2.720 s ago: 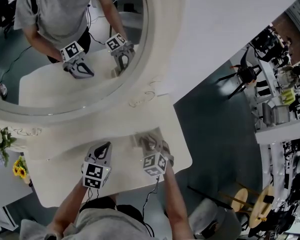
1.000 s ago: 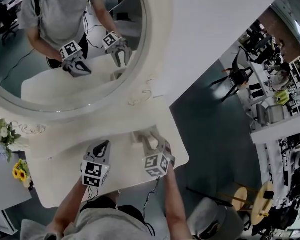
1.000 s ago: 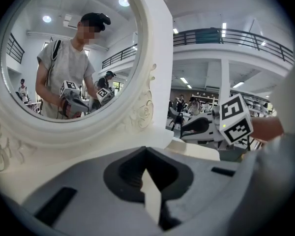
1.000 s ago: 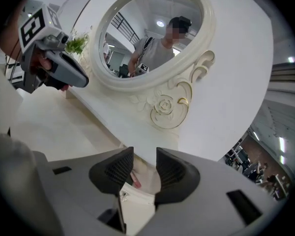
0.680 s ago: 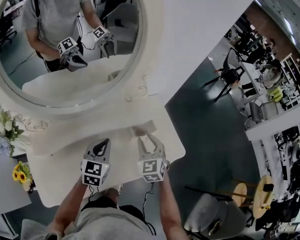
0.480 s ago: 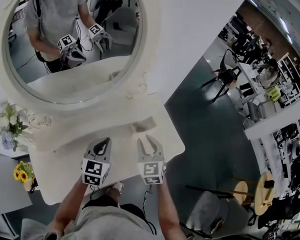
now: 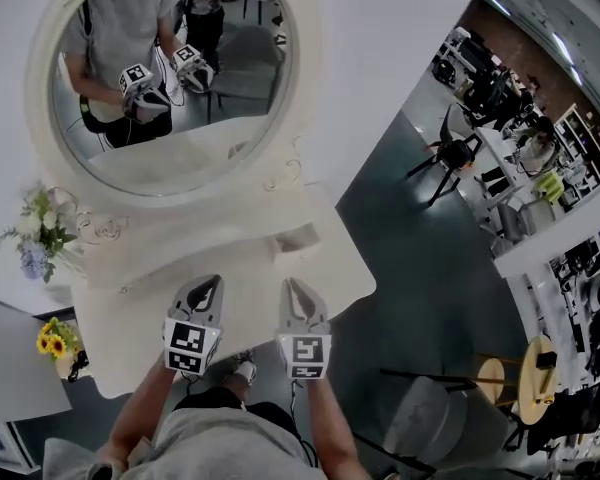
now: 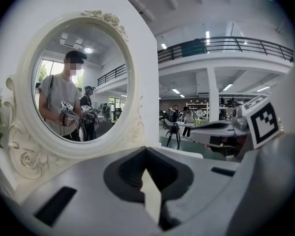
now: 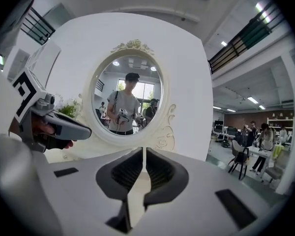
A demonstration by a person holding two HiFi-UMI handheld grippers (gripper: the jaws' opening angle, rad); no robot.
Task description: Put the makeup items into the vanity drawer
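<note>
The white vanity top (image 7: 250, 268) lies below the oval mirror (image 7: 170, 78), and I see no makeup items on it. A small pale box-like piece (image 7: 298, 238) sits at the mirror's foot, and I cannot tell whether it is a drawer. My left gripper (image 7: 208, 286) (image 8: 146, 151) hovers over the near part of the top, shut and empty. My right gripper (image 7: 295, 286) (image 9: 143, 152) is beside it, a little short of the box; its jaws have just been closing and stand shut with nothing between them. Both point toward the mirror, which reflects them.
A vase of pale flowers (image 7: 40, 233) stands at the left of the vanity and yellow flowers (image 7: 55, 340) sit lower left. The tabletop's right edge (image 7: 365, 288) drops to grey floor. A round stool (image 7: 435, 418) and office desks and chairs (image 7: 470, 148) stand further right.
The right gripper drew back from the small box toward the person, rolled upright and closed its jaws. The left gripper stayed at the same spot in view. The view shifted, showing more of the mirror.
</note>
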